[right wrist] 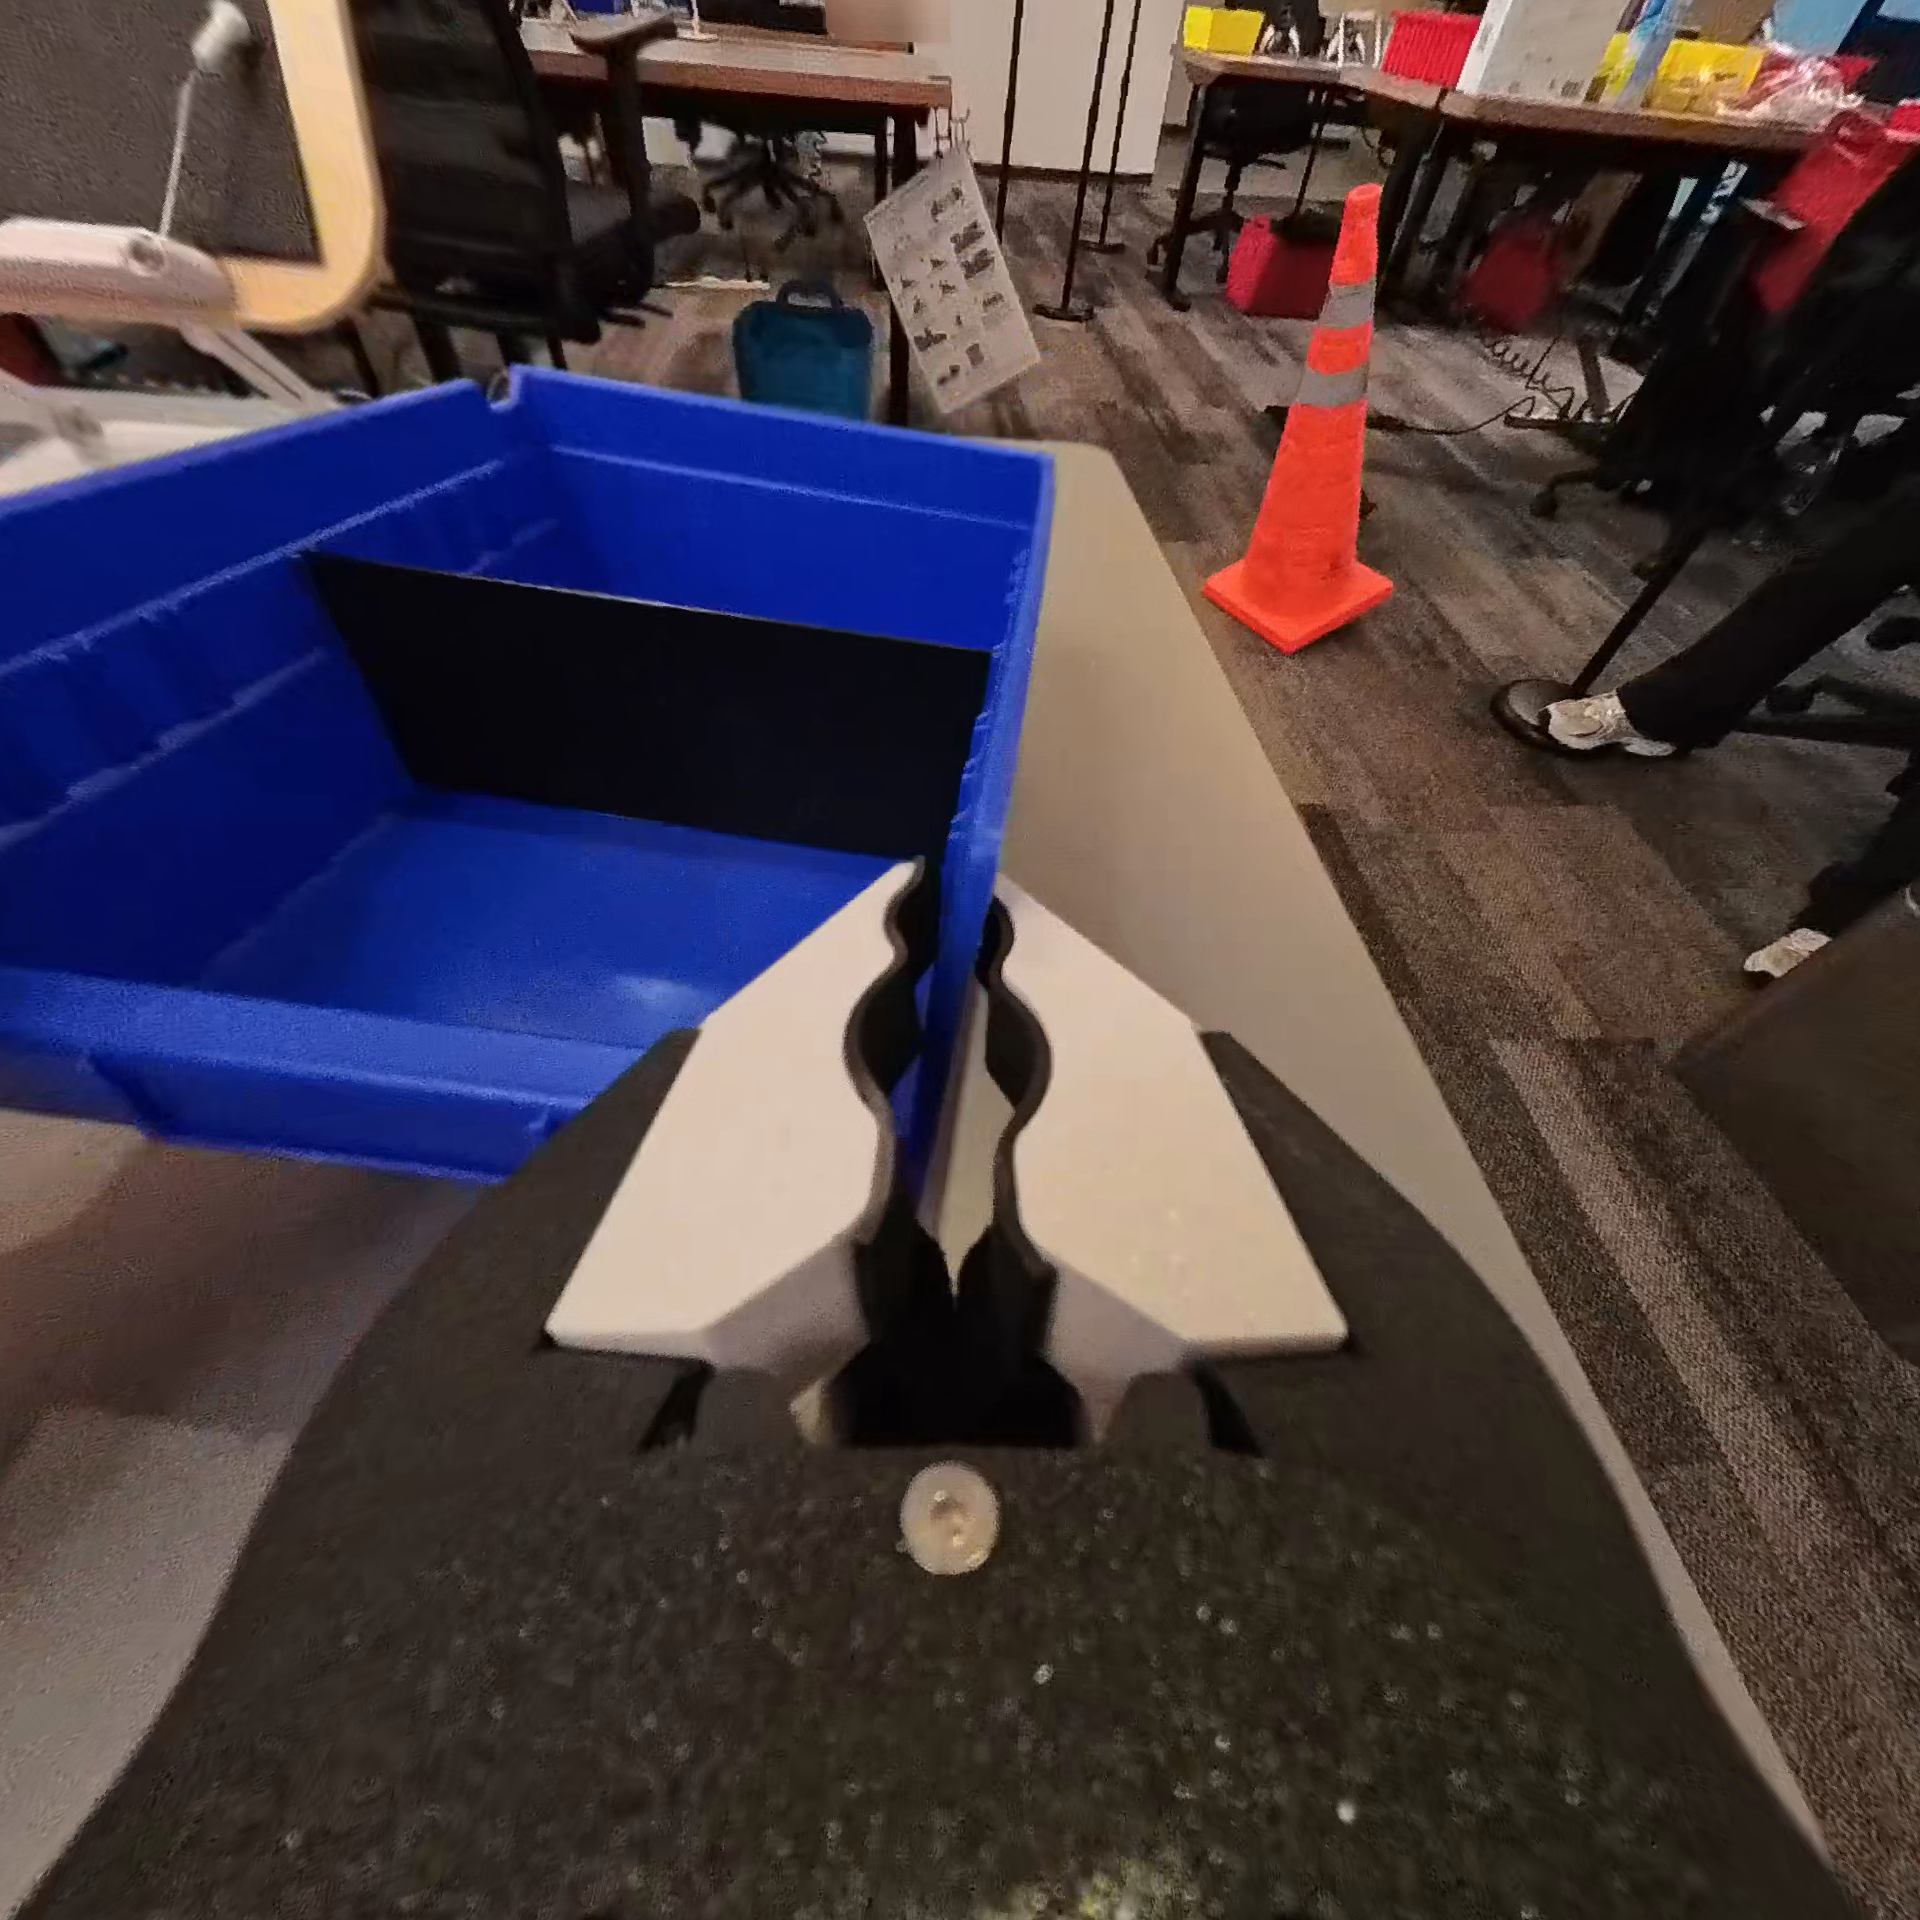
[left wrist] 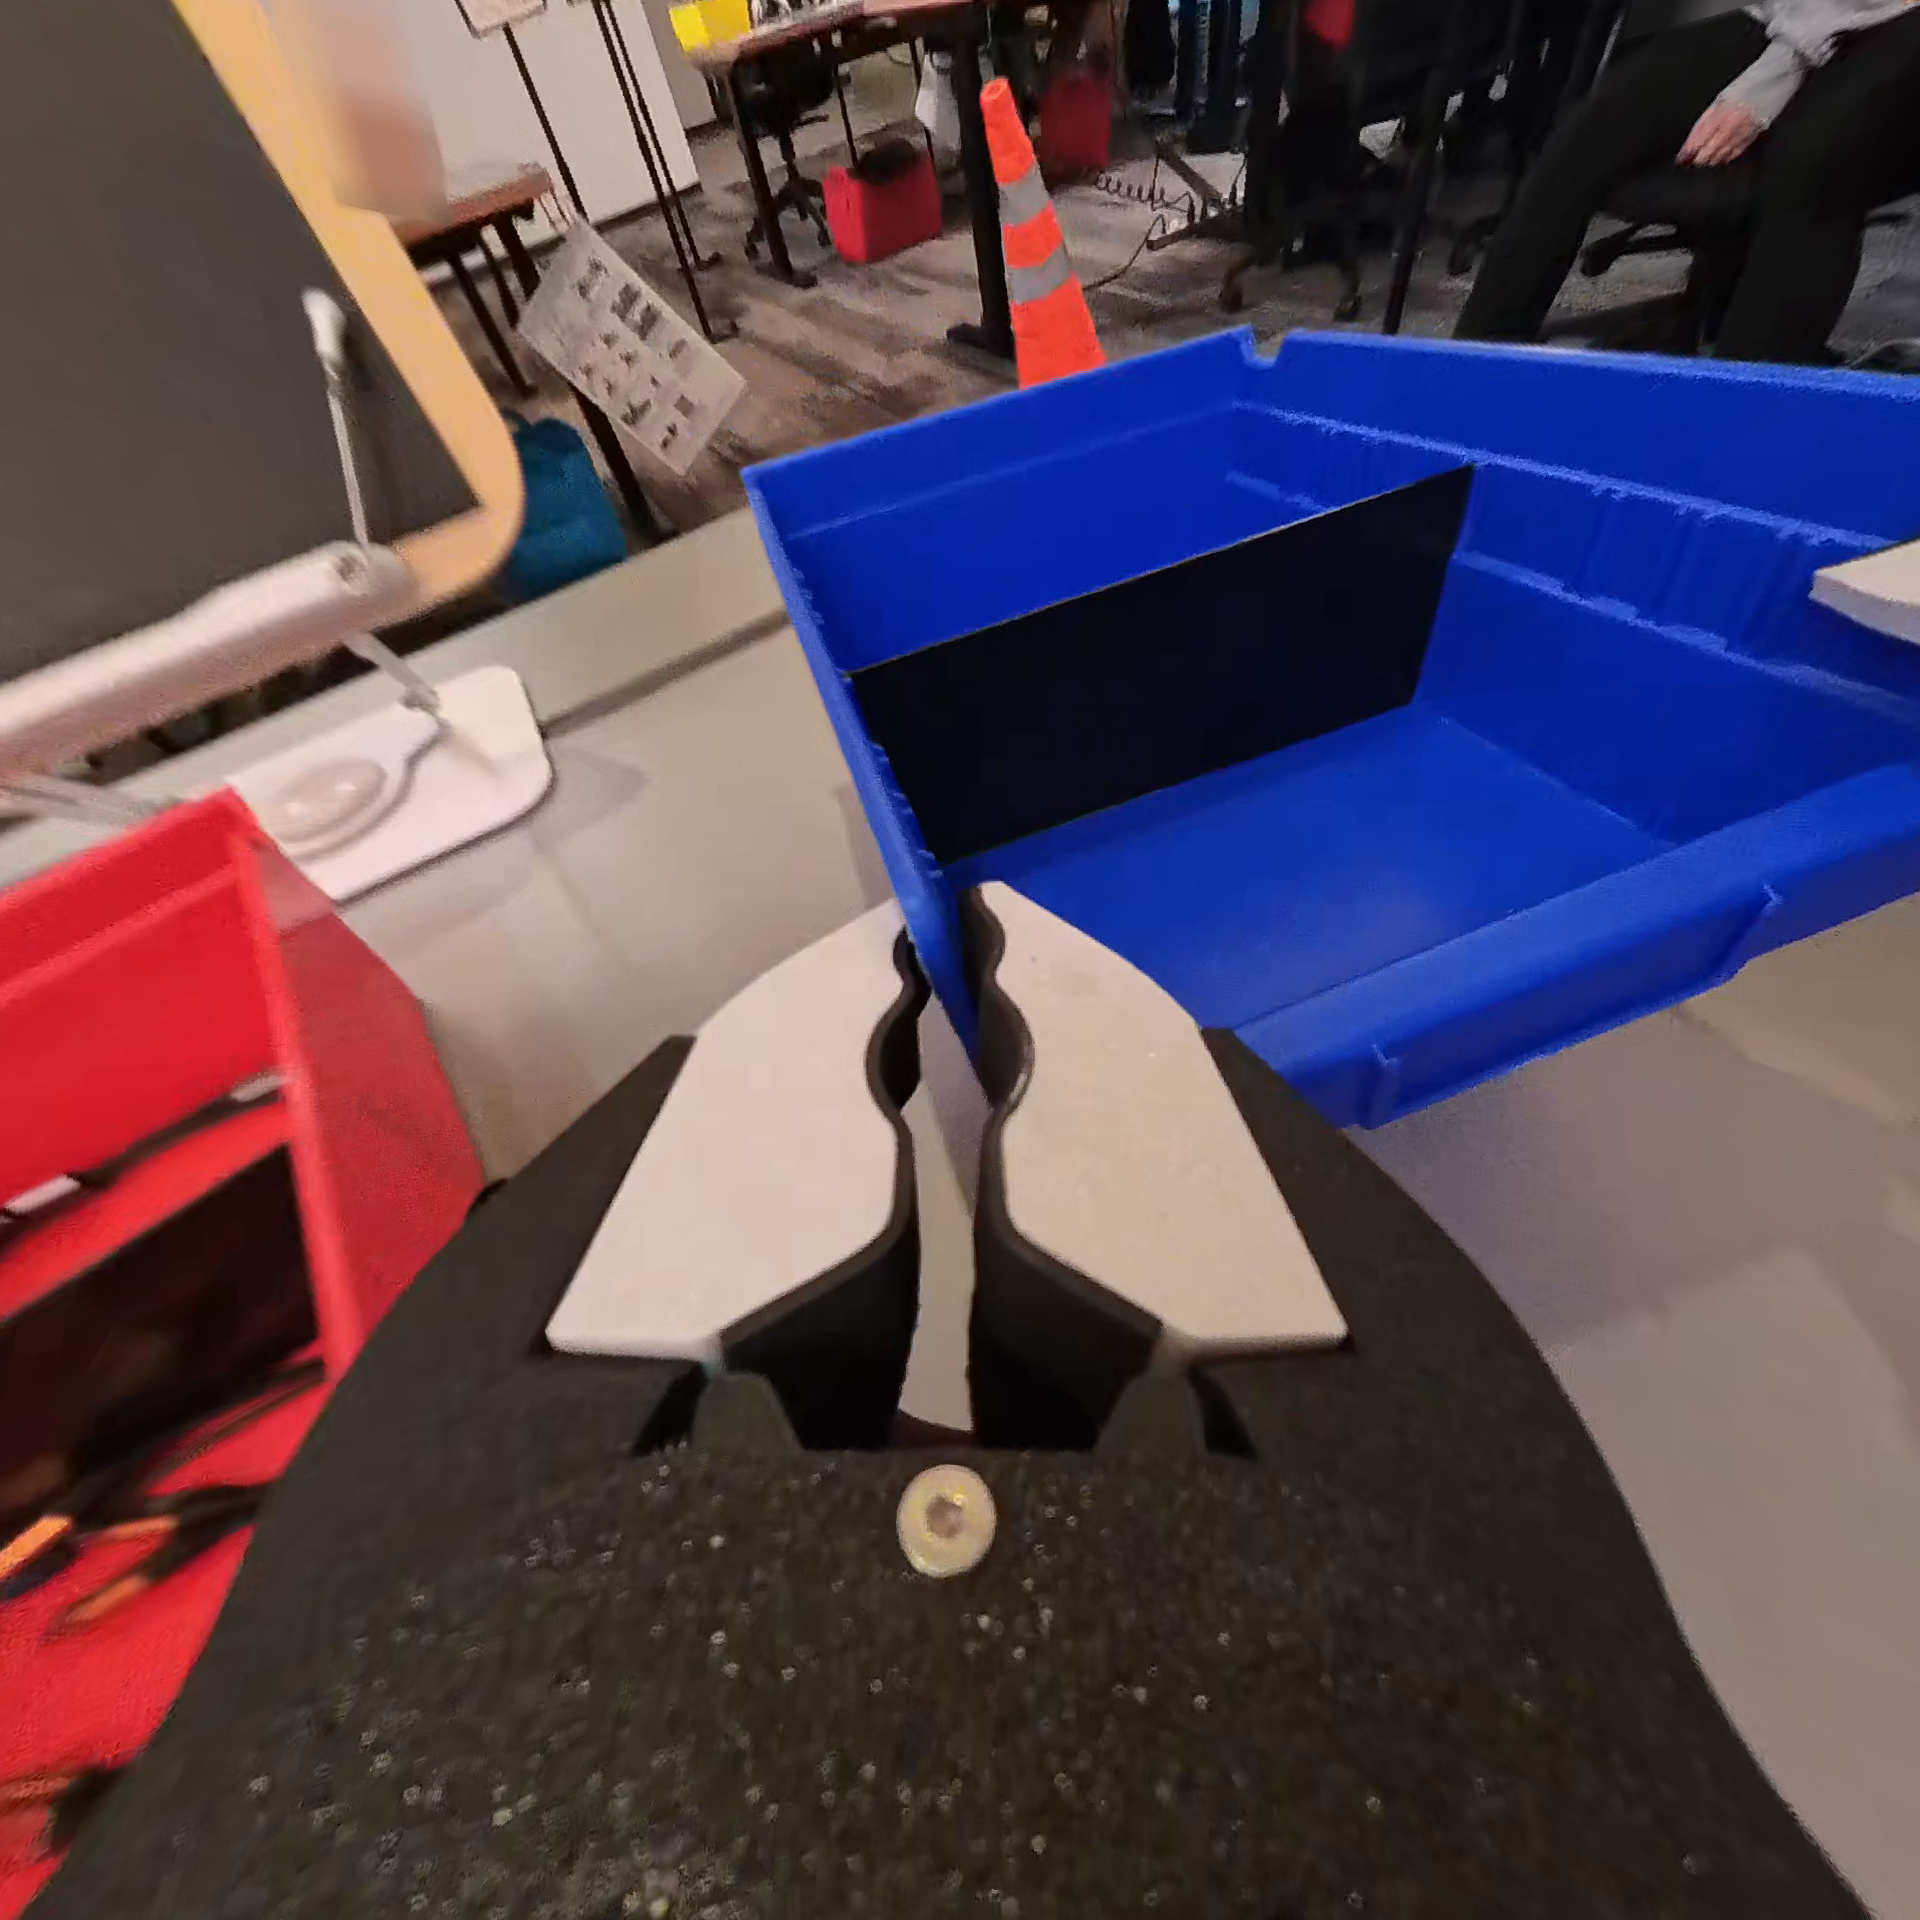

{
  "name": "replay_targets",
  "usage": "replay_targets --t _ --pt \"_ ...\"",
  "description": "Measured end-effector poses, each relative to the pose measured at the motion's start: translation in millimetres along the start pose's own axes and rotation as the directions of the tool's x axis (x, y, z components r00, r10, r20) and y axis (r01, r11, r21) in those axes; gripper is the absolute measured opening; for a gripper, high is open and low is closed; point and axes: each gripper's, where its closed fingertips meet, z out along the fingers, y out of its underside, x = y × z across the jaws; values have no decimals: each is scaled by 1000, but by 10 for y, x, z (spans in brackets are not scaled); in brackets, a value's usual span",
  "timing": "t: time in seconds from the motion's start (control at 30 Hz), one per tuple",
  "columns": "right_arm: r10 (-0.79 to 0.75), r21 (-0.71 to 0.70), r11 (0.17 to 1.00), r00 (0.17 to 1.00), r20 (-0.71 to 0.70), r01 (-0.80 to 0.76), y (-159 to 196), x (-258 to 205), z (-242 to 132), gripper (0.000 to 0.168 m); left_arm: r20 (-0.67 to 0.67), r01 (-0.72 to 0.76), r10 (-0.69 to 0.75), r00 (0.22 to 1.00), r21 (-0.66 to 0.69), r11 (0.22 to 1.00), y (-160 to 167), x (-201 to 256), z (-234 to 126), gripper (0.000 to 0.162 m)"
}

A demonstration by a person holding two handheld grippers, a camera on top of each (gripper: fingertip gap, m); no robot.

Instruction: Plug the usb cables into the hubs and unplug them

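Note:
A blue plastic bin (left wrist: pixel 1351 894) with a black divider panel (left wrist: pixel 1143 686) across its inside is tilted and held above the grey table (left wrist: pixel 675 831). My left gripper (left wrist: pixel 948 935) is shut on the bin's left side wall, one finger inside and one outside. My right gripper (right wrist: pixel 956 914) is shut on the bin's (right wrist: pixel 499 914) right side wall in the same way. The divider (right wrist: pixel 665 707) also shows in the right wrist view. The near compartment of the bin holds nothing. The tip of the other gripper (left wrist: pixel 1870 592) shows at the bin's far rim.
A red bin (left wrist: pixel 156 1195) with dark items stands at the left. A white lamp base (left wrist: pixel 416 769) sits on the table behind it. The table's right edge (right wrist: pixel 1299 935) drops to carpet. An orange cone (right wrist: pixel 1320 436), chairs, desks and a seated person's legs (right wrist: pixel 1714 665) lie beyond. My right fingertips sit around 20 cm from my left ones.

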Motion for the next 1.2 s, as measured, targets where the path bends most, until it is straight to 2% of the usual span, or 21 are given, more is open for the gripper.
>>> replay_targets --t 0.13,0.2,0.27,0.3,0.4,0.47,0.53,0.6,0.63,0.7,0.77,0.8,0.83,0.87,0.9,0.97,1.03,1.07,1.1,1.13,1.2 --pt "25 25 999 1000 18 -25 267 42 206 4 34 -31 31 999 0 1000 284 148 74 7" --pt "34 -41 999 999 8 -34 435 61 280 4 9 4 -3 1000 -46 999 446 217 99 8" --pt "50 -41 998 999 -6 -50 440 81 302 5 -36 33 -34 999 -34 999 485 281 79 11" --pt "62 -47 997 998 -14 -63 448 88 301 6 -72 39 -41 997 -38 999 488 328 60 12" --pt "121 -15 992 983 -136 -124 419 294 239 13 -346 86 -98 933 -52 995 452 676 -137 42" --pt "135 77 989 976 -171 -123 246 355 80 24 -479 143 -143 866 -36 989 445 726 -480 41" --pt "117 203 976 972 -203 -75 -62 349 -178 32 -532 178 -164 831 -25 984 532 559 -896 41" --pt "85 320 947 986 -140 -36 -433 91 -414 36 -481 160 -126 868 30 987 669 167 -1260 38" --pt "43 368 930 998 -49 -22 -597 -191 -510 39 -395 124 -86 915 72 990 737 -141 -1397 38" --pt "-48 418 908 983 175 -30 -769 -939 -658 37 -126 50 -30 992 161 986 815 -937 -1664 37" --pt "-77 360 929 914 399 -79 -676 -1803 -715 37 122 54 -82 989 220 974 872 -1729 -1935 37" --pt "-68 297 949 854 515 -103 -551 -2265 -719 40 200 78 -121 972 211 974 940 -2035 -2002 37" --pt "-45 218 970 796 604 -110 -392 -2679 -695 49 244 109 -151 958 178 978 1030 -2258 -2004 36" --pt "-10 138 985 772 636 -101 -224 -2983 -619 52 258 145 -173 951 127 981 1132 -2399 -1954 43" --pt "16 64 995 773 634 -73 -66 -3200 -512 53 251 174 -187 950 73 982 1238 -2471 -1876 49" --pt "-5 -25 999 840 542 21 159 -3409 -240 52 234 206 -195 952 -23 978 1462 -2549 -1698 51" --pt "-108 -44 990 920 378 134 259 -3375 35 51 144 245 -231 962 -90 965 1596 -2487 -1539 37" --pt "-117 -72 987 941 317 146 300 -3345 129 40 110 273 -261 959 -114 955 1638 -2472 -1485 30" --pt "-73 -103 989 949 305 110 328 -3382 175 17 108 302 -291 951 -113 947 1655 -2515 -1449 23" --pt "0 -123 992 949 316 41 310 -3452 182 6 118 313 -300 947 -105 944 1659 -2578 -1419 16" --pt "40 -128 992 962 270 -5 244 -3529 153 5 165 253 -231 959 -129 959 1680 -2721 -1400 10"
